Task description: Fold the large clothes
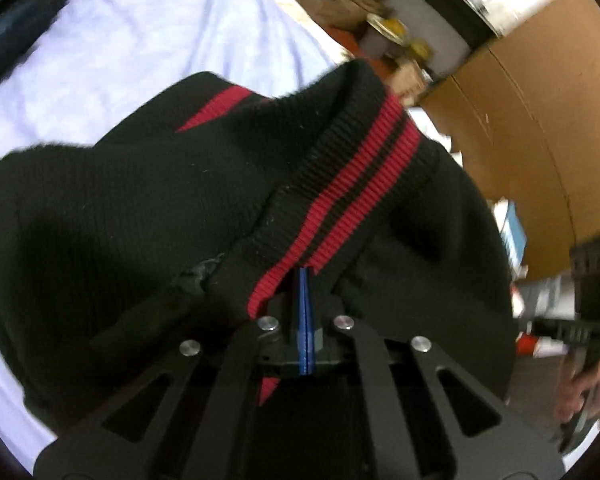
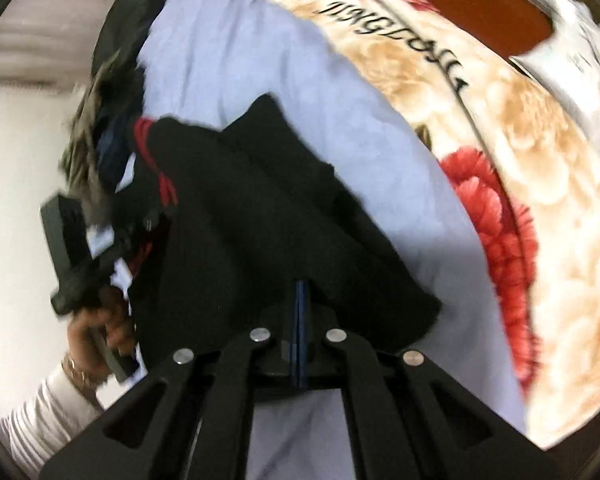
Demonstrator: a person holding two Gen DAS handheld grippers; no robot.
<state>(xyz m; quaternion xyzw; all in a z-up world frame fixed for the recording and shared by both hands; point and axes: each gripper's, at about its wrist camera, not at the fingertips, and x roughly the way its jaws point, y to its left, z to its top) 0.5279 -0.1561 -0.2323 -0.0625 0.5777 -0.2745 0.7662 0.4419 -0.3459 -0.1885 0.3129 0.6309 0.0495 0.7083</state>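
Both tools grip the black sweater (image 1: 148,208) above the pale sheet (image 1: 148,40) on the bed: the left gripper (image 1: 305,292) has its jaws pressed together on the red-striped ribbed hem (image 1: 352,200), the right gripper (image 2: 300,304) on a plain black edge. Keep the two edges level and taut, then lay them down evenly so no creases form

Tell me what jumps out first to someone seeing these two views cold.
A black knit sweater with a red-striped ribbed band fills the left wrist view, its band pinched in the shut left tongs. In the right wrist view the right tongs clamp another edge of it over a pale lilac sheet. A cream blanket with red flowers runs along that view's right side.
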